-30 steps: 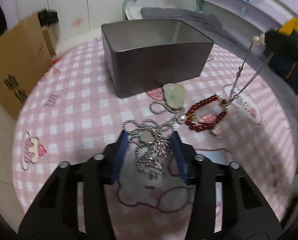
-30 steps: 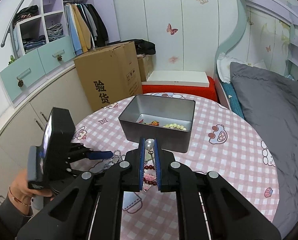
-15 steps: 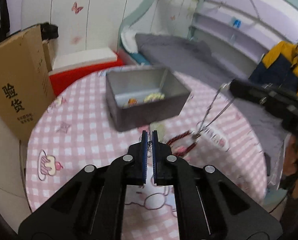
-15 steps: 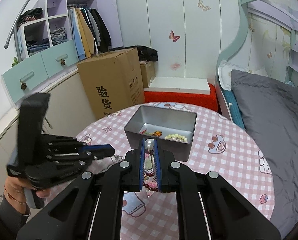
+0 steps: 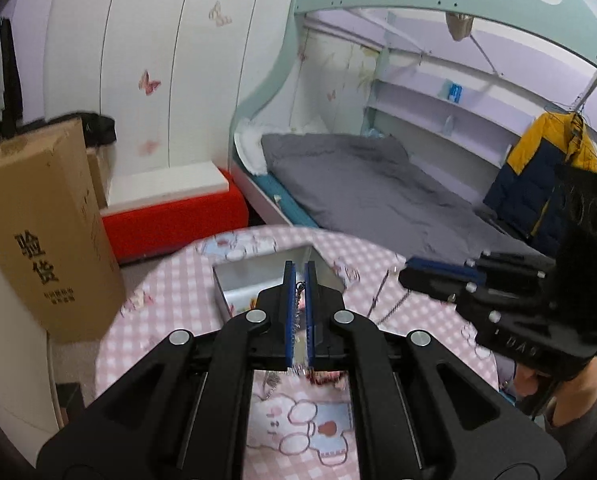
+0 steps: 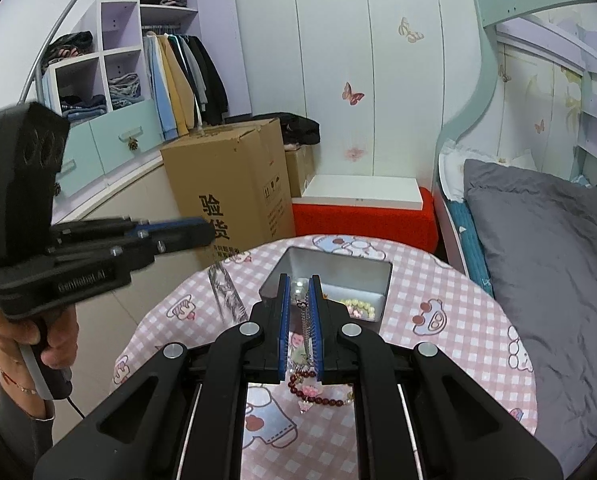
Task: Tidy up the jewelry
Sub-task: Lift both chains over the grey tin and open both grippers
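My left gripper (image 5: 299, 270) is shut on a silver chain (image 5: 298, 308) that runs between its blue pads, held high above the pink checked table (image 5: 170, 308). In the right wrist view the left gripper (image 6: 208, 232) is at the left and its silver chain (image 6: 226, 292) hangs down blurred. My right gripper (image 6: 300, 284) is shut on a thin pearl-tipped chain (image 6: 305, 328), and a red bead bracelet (image 6: 318, 398) dangles from it. The right gripper (image 5: 408, 270) appears at the right in the left wrist view. An open metal tin (image 6: 382, 296) behind both holds pale beads (image 6: 358, 306).
A tall cardboard box (image 6: 234, 184) and a red-sided bench (image 6: 362, 220) stand beyond the table. A bed with a grey cover (image 6: 538, 240) runs along the right. A hand (image 6: 54, 340) holds the left gripper's handle at the table's left edge.
The left gripper shut on the silver chain lying on the table and rose with it, tilting up. The right gripper rose slightly with its chain and the red bracelet.
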`<state>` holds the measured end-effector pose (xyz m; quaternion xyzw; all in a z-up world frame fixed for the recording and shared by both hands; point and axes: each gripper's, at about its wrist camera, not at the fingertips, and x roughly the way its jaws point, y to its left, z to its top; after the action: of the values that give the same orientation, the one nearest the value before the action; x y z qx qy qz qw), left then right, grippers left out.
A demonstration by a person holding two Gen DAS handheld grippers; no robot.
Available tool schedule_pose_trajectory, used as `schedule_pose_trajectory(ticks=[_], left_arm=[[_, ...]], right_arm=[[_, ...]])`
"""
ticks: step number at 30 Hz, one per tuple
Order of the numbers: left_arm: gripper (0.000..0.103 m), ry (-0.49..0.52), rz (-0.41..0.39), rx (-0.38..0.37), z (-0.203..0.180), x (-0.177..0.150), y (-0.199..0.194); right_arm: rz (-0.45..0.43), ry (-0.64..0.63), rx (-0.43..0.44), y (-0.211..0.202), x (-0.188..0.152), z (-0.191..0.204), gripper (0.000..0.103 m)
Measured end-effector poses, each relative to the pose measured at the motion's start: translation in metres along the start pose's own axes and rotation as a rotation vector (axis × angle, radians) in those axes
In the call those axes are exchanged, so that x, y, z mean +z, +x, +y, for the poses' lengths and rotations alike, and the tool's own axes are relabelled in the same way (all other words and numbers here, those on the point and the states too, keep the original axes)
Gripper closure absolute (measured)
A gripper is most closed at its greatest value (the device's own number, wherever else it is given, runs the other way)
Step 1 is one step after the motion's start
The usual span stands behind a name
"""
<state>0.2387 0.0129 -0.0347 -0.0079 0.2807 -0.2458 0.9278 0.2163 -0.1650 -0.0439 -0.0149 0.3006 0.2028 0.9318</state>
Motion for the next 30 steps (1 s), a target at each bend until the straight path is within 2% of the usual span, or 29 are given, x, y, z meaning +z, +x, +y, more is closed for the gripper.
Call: schedule_pose_trajectory(ticks=[5, 11, 13, 18, 23, 30], left_arm=[[0.1, 0.011, -0.031, 0.001, 0.0, 0.024, 0.005], [0.1, 0.02, -0.002, -0.022, 0.001, 0.039, 0.037], [0.1, 0.017, 0.03, -0.029, 0.003, 0.038, 0.054], [0.099, -0.008, 0.099, -0.029, 0.013, 0.019, 0.086], [0.099, -0.035, 0.19, 0.013, 0.027, -0.002, 0.115], [0.099, -0.055, 0.264, 0.012, 0.034, -0.043, 0.118]], right_arm=[[-0.022, 0.007, -0.005, 0.005, 0.015, -0.007, 0.096], [-0.034, 0.005, -0.022, 0.026, 0.031, -0.018, 0.096], [-0.028, 0.005, -0.022, 0.035, 0.033, -0.022, 0.096], [0.003, 0.016, -0.019, 0.062, 0.027, -0.033, 0.096], [0.056, 0.044, -0.023, 0.085, 0.011, -0.044, 0.096], [0.115, 0.088, -0.022, 0.095, -0.009, -0.058, 0.095]])
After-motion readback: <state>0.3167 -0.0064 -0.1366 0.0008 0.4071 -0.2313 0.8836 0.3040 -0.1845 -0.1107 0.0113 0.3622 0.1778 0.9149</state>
